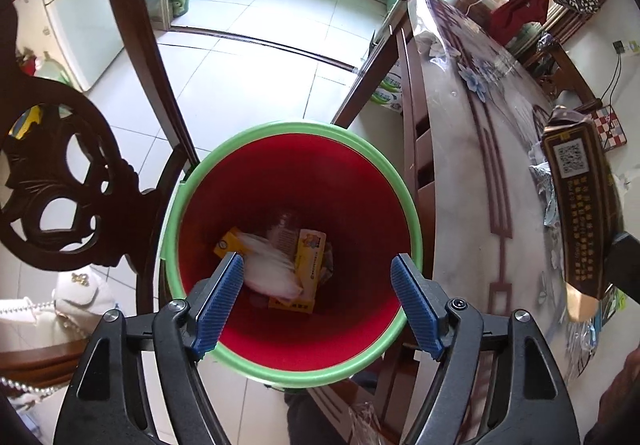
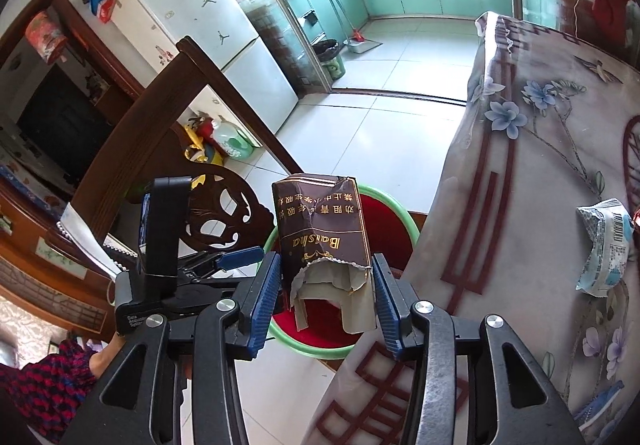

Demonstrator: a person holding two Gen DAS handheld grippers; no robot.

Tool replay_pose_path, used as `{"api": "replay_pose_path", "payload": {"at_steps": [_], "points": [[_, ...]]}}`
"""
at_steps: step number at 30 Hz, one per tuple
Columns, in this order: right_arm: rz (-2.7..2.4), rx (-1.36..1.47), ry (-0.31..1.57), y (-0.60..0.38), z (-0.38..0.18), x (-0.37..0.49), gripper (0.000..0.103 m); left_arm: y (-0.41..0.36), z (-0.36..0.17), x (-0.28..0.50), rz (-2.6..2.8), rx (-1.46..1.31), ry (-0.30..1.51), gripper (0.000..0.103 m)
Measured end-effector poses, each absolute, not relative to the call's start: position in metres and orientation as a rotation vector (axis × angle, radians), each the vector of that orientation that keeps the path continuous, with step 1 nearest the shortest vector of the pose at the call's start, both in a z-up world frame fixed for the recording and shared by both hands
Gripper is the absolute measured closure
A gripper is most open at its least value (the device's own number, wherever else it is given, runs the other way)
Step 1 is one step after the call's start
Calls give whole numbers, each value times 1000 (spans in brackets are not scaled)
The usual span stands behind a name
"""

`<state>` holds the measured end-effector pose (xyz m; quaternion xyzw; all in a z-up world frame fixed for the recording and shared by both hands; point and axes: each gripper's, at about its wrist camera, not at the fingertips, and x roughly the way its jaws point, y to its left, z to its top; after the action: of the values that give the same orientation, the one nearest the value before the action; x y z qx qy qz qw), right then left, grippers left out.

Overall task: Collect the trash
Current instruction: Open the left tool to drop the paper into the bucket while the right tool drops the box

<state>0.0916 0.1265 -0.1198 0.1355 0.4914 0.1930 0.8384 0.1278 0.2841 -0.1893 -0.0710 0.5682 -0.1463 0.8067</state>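
1. While the left wrist view looks straight down into the red plastic bin with a green rim (image 1: 292, 181), only this view shows what lies at its bottom: two yellow cardboard boxes (image 1: 306, 269) and one crumpled white wrapper (image 1: 268, 265), with a darker item behind them that I cannot identify.
2. The right wrist view alone shows the torn front of the dark brown cigarette pack with gold lettering (image 2: 322, 233), plus one crumpled white and blue wrapper (image 2: 606, 245) lying on the floral-cloth surface (image 2: 520, 173) at 3 o'clock.
3. The left claw (image 1: 316, 301) hangs above the bin's mouth, pointing downward, its blue-padded fingers (image 1: 222, 297) spread wide with nothing between them.
4. The right claw (image 2: 324, 297) points forward over the bin rim, closed narrowly on the cigarette pack, the pads pressing both its sides; the pack stands upright, upside down, torn end nearest the camera.
5. In the left view the pack shows at 3 o'clock, over the surface edge.
6. One carved dark wooden chair (image 1: 68, 181) stands just beside the bin at 9 o'clock.
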Motion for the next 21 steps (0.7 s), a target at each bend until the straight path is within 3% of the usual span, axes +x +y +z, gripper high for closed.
{"api": "replay_pose_path", "payload": {"at_steps": [10, 21], "points": [[396, 393, 1050, 120, -127, 98, 55, 309, -178, 120, -224, -194, 1183, 26], [206, 236, 941, 73, -97, 48, 53, 278, -164, 112, -305, -134, 1163, 24]]}}
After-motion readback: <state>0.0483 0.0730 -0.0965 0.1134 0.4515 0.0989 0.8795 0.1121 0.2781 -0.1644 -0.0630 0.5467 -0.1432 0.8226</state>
